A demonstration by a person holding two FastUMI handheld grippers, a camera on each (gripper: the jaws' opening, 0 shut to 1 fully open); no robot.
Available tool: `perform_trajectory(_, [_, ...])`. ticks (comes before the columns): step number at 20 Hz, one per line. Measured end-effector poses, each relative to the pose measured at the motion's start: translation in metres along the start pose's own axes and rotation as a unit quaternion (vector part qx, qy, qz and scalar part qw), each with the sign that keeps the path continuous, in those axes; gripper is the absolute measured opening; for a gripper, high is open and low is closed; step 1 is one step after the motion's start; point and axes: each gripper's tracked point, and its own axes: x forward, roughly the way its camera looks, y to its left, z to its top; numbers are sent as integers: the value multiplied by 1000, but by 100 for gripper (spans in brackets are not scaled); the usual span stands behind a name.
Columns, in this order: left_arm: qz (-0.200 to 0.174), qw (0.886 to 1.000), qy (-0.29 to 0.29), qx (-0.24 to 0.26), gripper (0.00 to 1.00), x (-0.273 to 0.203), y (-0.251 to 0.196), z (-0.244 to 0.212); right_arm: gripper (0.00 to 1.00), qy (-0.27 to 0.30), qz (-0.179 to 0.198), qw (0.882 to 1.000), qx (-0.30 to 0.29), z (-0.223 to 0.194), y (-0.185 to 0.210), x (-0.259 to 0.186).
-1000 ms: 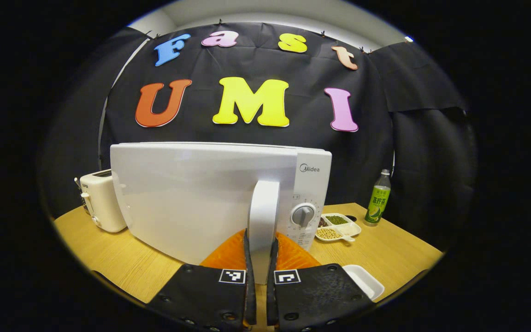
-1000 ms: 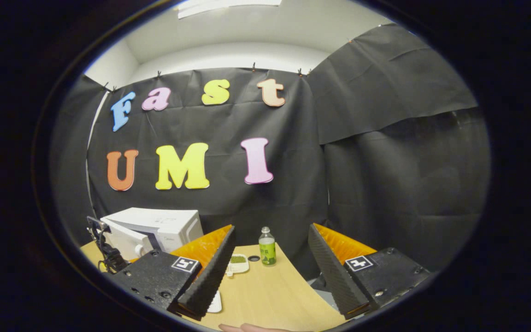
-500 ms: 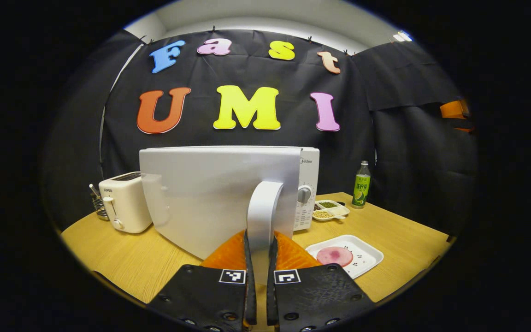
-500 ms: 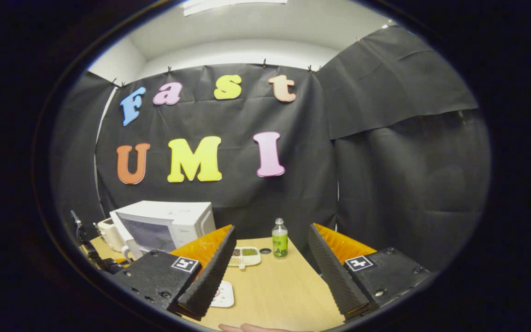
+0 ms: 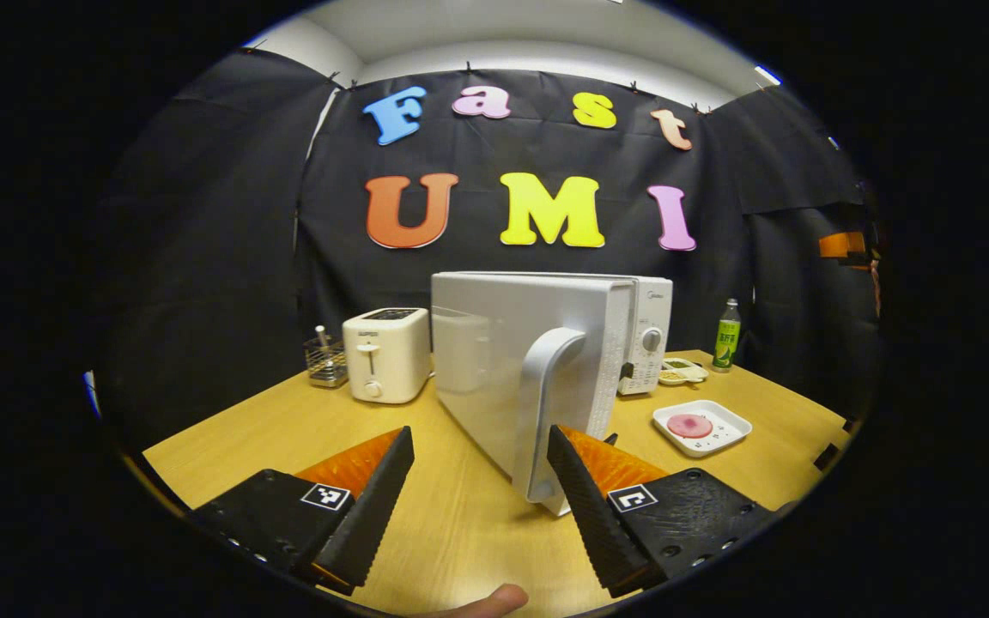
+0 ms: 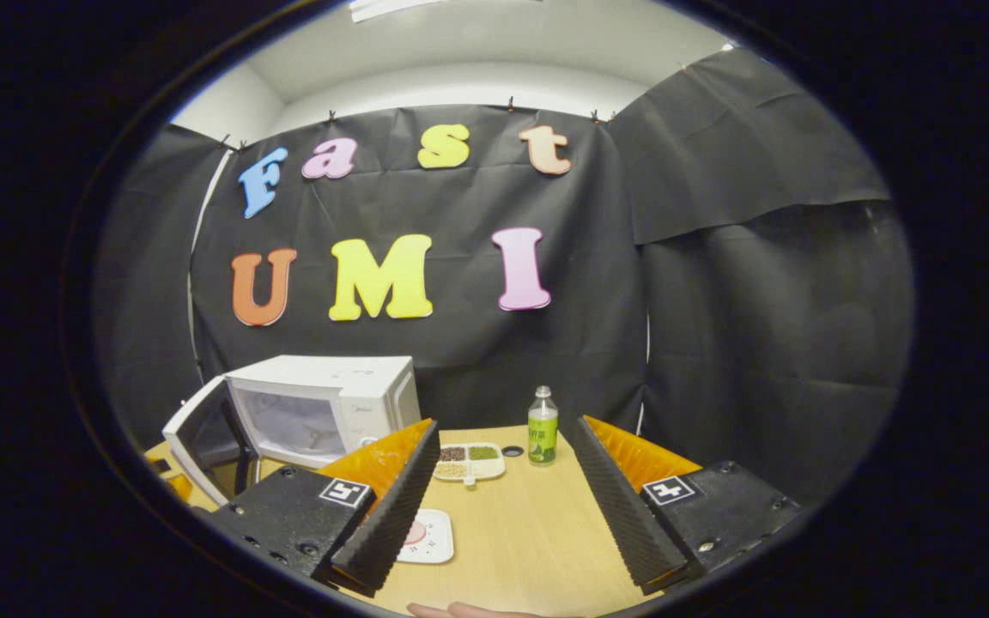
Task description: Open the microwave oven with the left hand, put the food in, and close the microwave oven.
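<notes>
The white microwave point(image 5: 647, 330) stands on the wooden table with its door point(image 5: 503, 360) swung wide open. The door's handle point(image 5: 546, 403) is just in front of my left gripper point(image 5: 480, 436), which is open, its right finger close beside the handle. A white plate point(image 5: 722, 429) with a pink slice of food point(image 5: 689, 425) lies to the right of the door. In the right gripper view the open oven point(image 6: 323, 403) shows its cavity, and the plate point(image 6: 434, 541) lies partly behind a finger of my right gripper point(image 6: 505, 427), which is open and holds nothing.
A white toaster point(image 5: 379, 365) and a small wire basket point(image 5: 323, 359) stand left of the microwave. A green bottle point(image 6: 542, 436) and a divided dish of beans point(image 6: 469, 461) sit near the back wall. A thumb point(image 5: 494, 601) shows at the bottom edge.
My left gripper has opened, let go of the door handle and drawn back to the left. The door has swung wide open. My right gripper has stayed open, shifting slightly.
</notes>
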Motion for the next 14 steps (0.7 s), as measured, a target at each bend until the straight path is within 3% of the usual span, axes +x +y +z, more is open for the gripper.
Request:
perform_trajectory(2, [36,999,-4,3,94,-20,36,10,92,21,5,1000,-6,-12,6,12])
perform_trajectory(4, [46,999,-6,-10,94,-36,53,20,92,45,13,999,-7,-22,12,23])
perform_trajectory(5, [50,999,-6,-16,94,-42,61,26,100,54,20,998,-9,-25,17,27])
perform_trajectory(6, [52,998,-14,-18,94,-47,67,34,92,59,27,998,-15,-24,21,32])
perform_trajectory(7, [51,998,-18,-20,94,-51,70,41,92,64,30,997,-23,-24,23,36])
perform_trajectory(8, [48,998,-20,-26,94,-52,70,48,100,67,31,997,-32,-22,24,41])
perform_trajectory(9, [40,998,-17,-34,95,-53,68,51,92,73,35,996,-44,-23,28,45])
perform_trajectory(10, [37,999,-16,-36,95,-54,67,58,100,79,39,995,-55,-23,30,49])
perform_trajectory(14, [64,997,-31,-7,94,-51,73,92,100,144,65,984,-81,-37,44,72])
